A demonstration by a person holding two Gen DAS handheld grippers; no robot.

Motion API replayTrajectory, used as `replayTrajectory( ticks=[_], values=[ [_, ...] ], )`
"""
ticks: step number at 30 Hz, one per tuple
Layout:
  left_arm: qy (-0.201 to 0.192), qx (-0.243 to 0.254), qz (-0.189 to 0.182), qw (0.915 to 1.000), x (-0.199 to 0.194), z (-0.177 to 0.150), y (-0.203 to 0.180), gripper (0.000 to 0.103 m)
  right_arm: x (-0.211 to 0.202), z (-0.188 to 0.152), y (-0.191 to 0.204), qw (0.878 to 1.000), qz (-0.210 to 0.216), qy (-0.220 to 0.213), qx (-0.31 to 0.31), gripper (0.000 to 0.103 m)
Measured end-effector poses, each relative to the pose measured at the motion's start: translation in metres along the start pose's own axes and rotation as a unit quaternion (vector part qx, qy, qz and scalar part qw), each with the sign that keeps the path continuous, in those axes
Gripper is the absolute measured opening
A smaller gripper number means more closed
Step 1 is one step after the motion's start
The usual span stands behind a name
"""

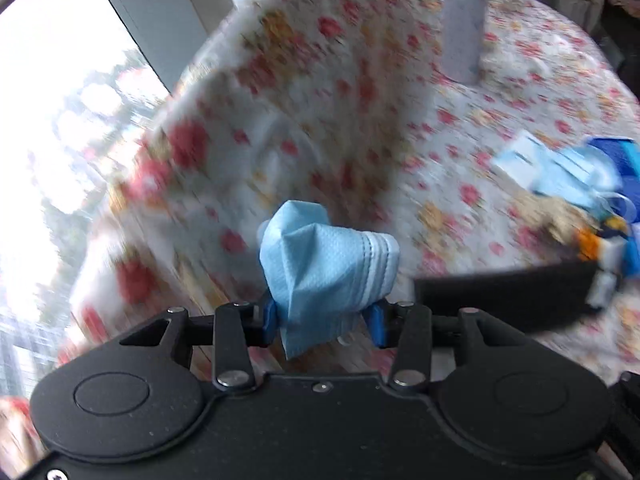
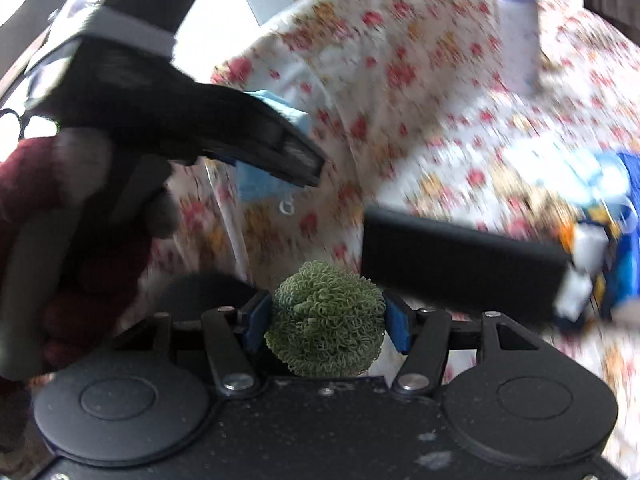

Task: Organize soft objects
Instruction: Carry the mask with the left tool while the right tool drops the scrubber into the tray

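My left gripper (image 1: 325,320) is shut on a crumpled light blue face mask (image 1: 324,264) and holds it above the flowered tablecloth (image 1: 360,92). In the right wrist view the left gripper (image 2: 224,136) sits at the upper left, held by a hand in a dark red glove (image 2: 60,220), with the mask (image 2: 260,184) hanging beneath it. My right gripper (image 2: 326,320) is shut on a green coiled scrubber ball (image 2: 326,320). Both views are blurred by motion.
A lilac bottle (image 1: 464,20) stands at the back of the table, also in the right wrist view (image 2: 516,28). A black flat box (image 1: 504,296) (image 2: 460,264) lies at the right beside a heap of blue and white items (image 1: 576,176) (image 2: 592,192). A window (image 1: 52,120) is at the left.
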State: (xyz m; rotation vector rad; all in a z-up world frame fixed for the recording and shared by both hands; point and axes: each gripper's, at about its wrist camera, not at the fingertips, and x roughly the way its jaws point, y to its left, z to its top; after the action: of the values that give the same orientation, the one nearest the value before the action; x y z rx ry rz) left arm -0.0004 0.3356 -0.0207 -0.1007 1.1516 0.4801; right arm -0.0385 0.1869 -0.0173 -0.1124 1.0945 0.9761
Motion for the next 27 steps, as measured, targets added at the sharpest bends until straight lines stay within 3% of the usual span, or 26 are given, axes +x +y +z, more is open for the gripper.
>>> replayTrajectory(
  ticks=[6,15,22,27],
  values=[
    [0.019,0.003,-0.058,0.9981,-0.017,-0.027,-0.016,0.045,-0.034,-0.040,-0.024,0.998,-0.027,0.015,0.054,0.059],
    [0.032,0.045,-0.130,0.9900,-0.040,-0.055,-0.076,0.045,-0.090,-0.105,-0.084,0.982,-0.086,-0.019,0.168,0.059],
    [0.039,0.104,-0.192,0.9751,-0.058,-0.068,-0.148,0.045,-0.134,-0.148,-0.131,0.955,-0.153,-0.060,0.248,0.059],
    [0.027,0.143,-0.219,0.9649,-0.072,-0.071,-0.193,0.045,-0.162,-0.169,-0.171,0.925,-0.218,-0.083,0.299,0.059]
  ],
)
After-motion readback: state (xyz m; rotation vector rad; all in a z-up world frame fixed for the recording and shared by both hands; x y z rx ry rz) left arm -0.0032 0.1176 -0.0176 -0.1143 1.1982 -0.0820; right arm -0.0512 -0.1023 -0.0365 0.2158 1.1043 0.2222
